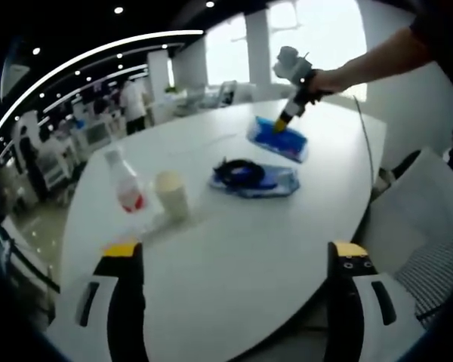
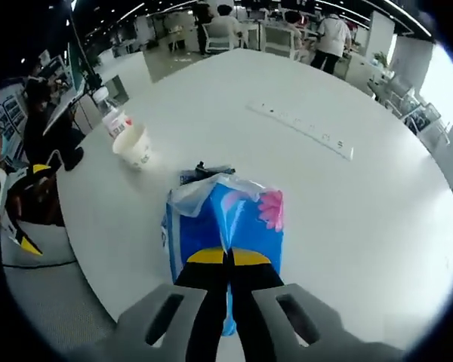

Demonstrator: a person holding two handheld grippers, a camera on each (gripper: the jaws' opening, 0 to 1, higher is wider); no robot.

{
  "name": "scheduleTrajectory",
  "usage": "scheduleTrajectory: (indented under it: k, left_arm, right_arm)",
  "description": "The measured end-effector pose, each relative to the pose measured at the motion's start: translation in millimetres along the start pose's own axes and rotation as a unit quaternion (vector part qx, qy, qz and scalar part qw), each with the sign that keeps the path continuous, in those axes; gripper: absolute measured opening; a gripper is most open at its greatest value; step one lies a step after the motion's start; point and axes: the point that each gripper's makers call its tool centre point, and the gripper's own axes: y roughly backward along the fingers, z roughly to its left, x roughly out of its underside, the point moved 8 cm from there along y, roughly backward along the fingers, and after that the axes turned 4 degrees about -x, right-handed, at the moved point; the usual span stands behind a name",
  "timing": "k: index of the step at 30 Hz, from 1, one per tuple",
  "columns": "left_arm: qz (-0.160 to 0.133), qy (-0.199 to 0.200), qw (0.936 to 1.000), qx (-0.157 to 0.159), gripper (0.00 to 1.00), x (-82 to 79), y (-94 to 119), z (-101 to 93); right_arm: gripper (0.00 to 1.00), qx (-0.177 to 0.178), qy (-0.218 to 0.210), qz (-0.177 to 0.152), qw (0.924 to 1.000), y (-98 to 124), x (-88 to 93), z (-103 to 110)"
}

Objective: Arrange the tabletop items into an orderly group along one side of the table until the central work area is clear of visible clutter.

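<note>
Left gripper (image 1: 234, 260): my jaws stand wide apart, nothing between them, raised above the near edge of the white counter (image 1: 234, 264).
Bottle (image 1: 125, 181): far left of the group in the left gripper view, a clear plastic bottle with a red label, upright; in the right gripper view it is at (image 2: 113, 117), near the counter's edge.
Paper cup (image 1: 171, 194): just beside the bottle, to its right, pale and tilted a little; in the right gripper view (image 2: 133, 145) it shows its open mouth and sits just in front of the bottle.
Black cable bundle (image 1: 238, 172): near the middle of the counter, coiled on top of a flat clear-and-blue packet (image 1: 275, 182); I cannot tell what the packet holds.
Blue tissue pack (image 1: 278, 139): farther back and to the right, lying on the counter, apart from the cable packet; in the right gripper view (image 2: 241, 219) it is blue with a pink flower print and crumpled clear wrap at its far end.
Right gripper (image 2: 228, 260): my jaws are pressed together on the near end of the blue tissue pack; seen from the left gripper view (image 1: 281, 124) it reaches down to the pack.
Power strip (image 2: 300, 130): long and white, flat on the far right of the counter, well apart from everything else.
</note>
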Motion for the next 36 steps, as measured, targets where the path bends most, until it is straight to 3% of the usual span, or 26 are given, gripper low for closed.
scheduleTrajectory:
  k: [11,20,23,28,36]
  left_arm:
    - [0.005,0.004,1.0000,-0.001,0.97,1.7,-0.3,0.7]
    - [0.011,0.003,0.9999,0.000,0.95,2.9,-0.1,0.4]
    - [0.012,0.003,0.9999,0.001,0.95,3.2,0.1,0.2]
    - [0.014,0.004,0.9999,-0.002,0.95,3.8,0.5,1.0]
    - [0.019,0.002,0.9998,-0.004,0.94,5.5,0.4,2.2]
  right_arm:
    - [0.00,0.001,0.098,0.031,0.9947,2.6,3.5,-8.2]
    - [0.00,0.009,0.190,0.058,0.9799,5.9,9.6,-18.9]
    - [0.00,0.013,0.223,0.067,0.9724,6.1,12.0,-21.9]
    - [0.00,0.019,0.291,0.086,0.9525,4.9,17.6,-27.0]
    - [0.00,0.027,0.352,0.108,0.9295,-0.1,25.2,-35.9]
